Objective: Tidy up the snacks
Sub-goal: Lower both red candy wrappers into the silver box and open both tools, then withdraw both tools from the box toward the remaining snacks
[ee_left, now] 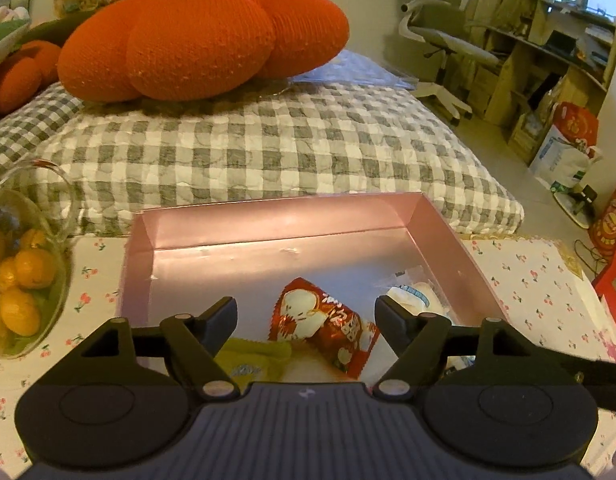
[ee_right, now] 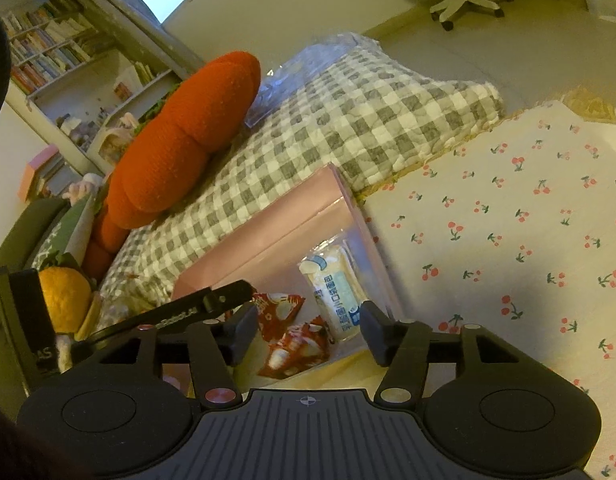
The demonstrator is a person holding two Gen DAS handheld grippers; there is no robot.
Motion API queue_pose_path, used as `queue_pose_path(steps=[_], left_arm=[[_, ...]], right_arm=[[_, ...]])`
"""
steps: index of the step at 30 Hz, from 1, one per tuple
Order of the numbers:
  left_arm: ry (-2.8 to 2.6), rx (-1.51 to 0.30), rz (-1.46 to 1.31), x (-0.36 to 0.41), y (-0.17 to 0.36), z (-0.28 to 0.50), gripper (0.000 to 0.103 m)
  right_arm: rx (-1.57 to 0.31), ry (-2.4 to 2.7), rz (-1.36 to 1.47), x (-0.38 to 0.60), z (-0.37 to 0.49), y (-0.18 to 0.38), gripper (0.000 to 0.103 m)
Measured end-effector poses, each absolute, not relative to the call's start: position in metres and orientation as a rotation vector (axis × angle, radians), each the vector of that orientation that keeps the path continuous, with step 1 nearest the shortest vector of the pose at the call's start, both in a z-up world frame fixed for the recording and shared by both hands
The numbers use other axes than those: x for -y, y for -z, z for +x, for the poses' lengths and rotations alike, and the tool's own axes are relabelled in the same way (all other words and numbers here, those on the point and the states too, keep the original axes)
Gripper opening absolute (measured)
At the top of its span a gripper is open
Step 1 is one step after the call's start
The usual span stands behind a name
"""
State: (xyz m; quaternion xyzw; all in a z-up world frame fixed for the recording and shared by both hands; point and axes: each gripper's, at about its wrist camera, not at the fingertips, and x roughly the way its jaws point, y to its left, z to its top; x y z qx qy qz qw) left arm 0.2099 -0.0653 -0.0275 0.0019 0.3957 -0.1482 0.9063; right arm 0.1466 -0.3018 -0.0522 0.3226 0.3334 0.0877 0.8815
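Note:
A pink box (ee_left: 340, 216) stands on the cherry-print tablecloth (ee_left: 548, 280). Inside lie a red snack packet (ee_left: 328, 328), a yellow-green packet (ee_left: 256, 356) and a white and blue packet (ee_left: 412, 294). My left gripper (ee_left: 306, 318) hovers open over the box's near side, empty, its jaws either side of the red packet. In the right wrist view the pink box (ee_right: 268, 220) holds red packets (ee_right: 292, 336) and the white and blue packet (ee_right: 336, 284). My right gripper (ee_right: 308, 332) is open and empty just above them.
A glass bowl of small oranges (ee_left: 20, 292) stands left of the box. A grey checked quilt (ee_left: 268, 144) with orange knitted cushions (ee_left: 204, 36) lies behind. The left gripper's arm (ee_right: 188, 308) crosses the right wrist view. An office chair (ee_left: 440, 36) and shelves stand at the far right.

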Motion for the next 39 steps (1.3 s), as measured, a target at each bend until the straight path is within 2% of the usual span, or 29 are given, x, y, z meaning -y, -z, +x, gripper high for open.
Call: queue_pose_path(steps=[2,16,25,28,39], left_arm=[[0.303,-0.815,0.005,0.062,0.023,0.205,0.075],[0.271,-0.804,0.024,0.036,0.002,0.153,0.083],[0.251,-0.812,0.014,0.018,-0.002,0.121,0.088],[0.241,-0.815,0.013,0.012,-0.003,0.109,0.091],[0.203,-0.84,0.044,-0.007,0.004,0.072,0.097]], right_arm=[[-0.692,-0.185,0.67,0.302,0.143,0.049,0.063],[-0.709,-0.217,0.593,0.297,0.113,0.022,0.071],[-0.721,-0.229,0.575,0.296,0.09,0.012,0.072],[-0.723,-0.244,0.55,0.291,0.082,0.008,0.079],[-0.747,-0.273,0.383,0.264,0.062,0.005,0.081]])
